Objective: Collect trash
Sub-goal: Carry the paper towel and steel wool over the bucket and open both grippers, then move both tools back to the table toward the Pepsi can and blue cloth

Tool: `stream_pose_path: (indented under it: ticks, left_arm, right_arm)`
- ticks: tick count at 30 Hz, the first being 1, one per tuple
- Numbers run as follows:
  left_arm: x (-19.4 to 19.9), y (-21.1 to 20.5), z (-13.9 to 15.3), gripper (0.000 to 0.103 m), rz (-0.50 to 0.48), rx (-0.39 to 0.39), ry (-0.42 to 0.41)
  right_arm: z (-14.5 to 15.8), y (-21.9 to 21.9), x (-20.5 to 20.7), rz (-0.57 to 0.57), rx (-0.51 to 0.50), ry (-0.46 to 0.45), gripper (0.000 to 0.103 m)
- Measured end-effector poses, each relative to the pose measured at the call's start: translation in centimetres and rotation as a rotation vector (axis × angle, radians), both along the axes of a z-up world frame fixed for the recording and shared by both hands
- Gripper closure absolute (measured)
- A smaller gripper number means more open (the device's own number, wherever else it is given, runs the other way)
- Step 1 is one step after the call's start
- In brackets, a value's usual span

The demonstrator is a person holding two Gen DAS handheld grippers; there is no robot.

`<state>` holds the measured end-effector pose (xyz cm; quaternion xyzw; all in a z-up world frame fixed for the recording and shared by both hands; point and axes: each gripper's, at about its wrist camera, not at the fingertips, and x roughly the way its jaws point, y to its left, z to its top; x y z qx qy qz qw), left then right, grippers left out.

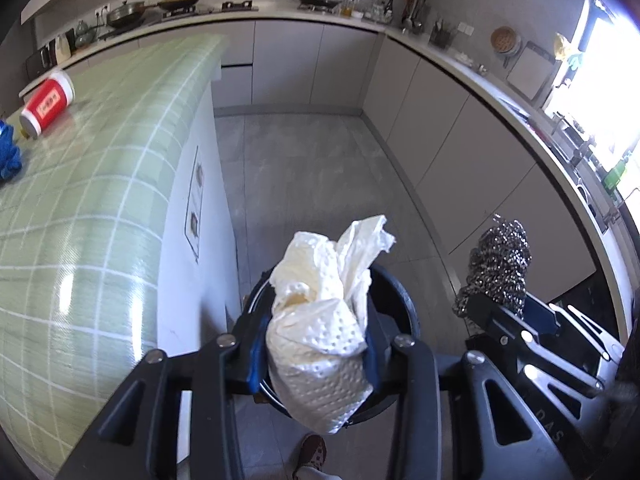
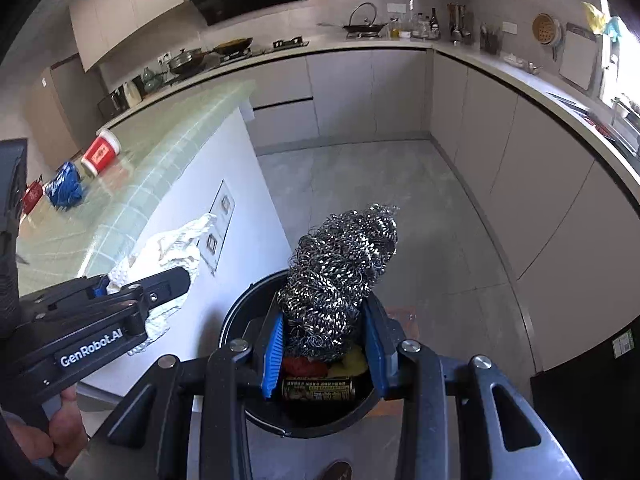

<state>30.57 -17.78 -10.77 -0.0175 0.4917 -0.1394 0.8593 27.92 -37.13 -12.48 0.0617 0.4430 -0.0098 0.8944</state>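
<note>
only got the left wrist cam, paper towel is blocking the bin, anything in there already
Observer: Yes. A printed can lies on its side in the black bin, with red and yellow scraps beside it.
Operator: anything on the counter besides the red cup and the blue wad
Observer: One small red item sits just left of the blue wad.
Operator: is the right gripper over the bin too
Observer: Yes, its steel wool scourer hangs above the bin's opening.
</note>
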Motion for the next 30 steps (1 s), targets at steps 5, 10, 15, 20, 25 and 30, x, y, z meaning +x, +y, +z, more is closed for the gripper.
stream_pose_path:
  ticks: [5, 10, 15, 20, 25, 30]
  left_arm:
    - [0.6, -0.5, -0.2, 0.03, 0.009, 0.004, 0.028]
    - [1.2, -0.7, 0.3, 0.024, 0.02, -0.02, 0.018]
    - [1.2, -0.2, 1.5, 0.024, 0.035, -0.036, -0.007]
    - [0.4, 0.9, 3.4, 0.024, 0.041, -0.042, -0.064]
    - [-0.5, 2.9, 6.0, 0.024, 0.047, -0.045, -0.127]
    - [-0.9, 6.3, 8.1, 0.024, 0.066, -0.041, -0.168]
  right_arm:
    - [-0.6, 0.2, 0.5, 0.009, -0.018, 0.01, 0.047]
    - [-0.2, -0.6, 0.7, -0.02, -0.023, -0.013, 0.041]
    - [1.0, -1.3, 0.6, -0.043, -0.029, -0.049, 0.041]
    - [2.2, -0.9, 0.3, -0.065, -0.045, -0.065, 0.041]
    - [4.2, 0.4, 0.2, -0.081, -0.046, -0.098, 0.041]
    - [6.6, 3.0, 0.0, -0.096, -0.05, -0.136, 0.037]
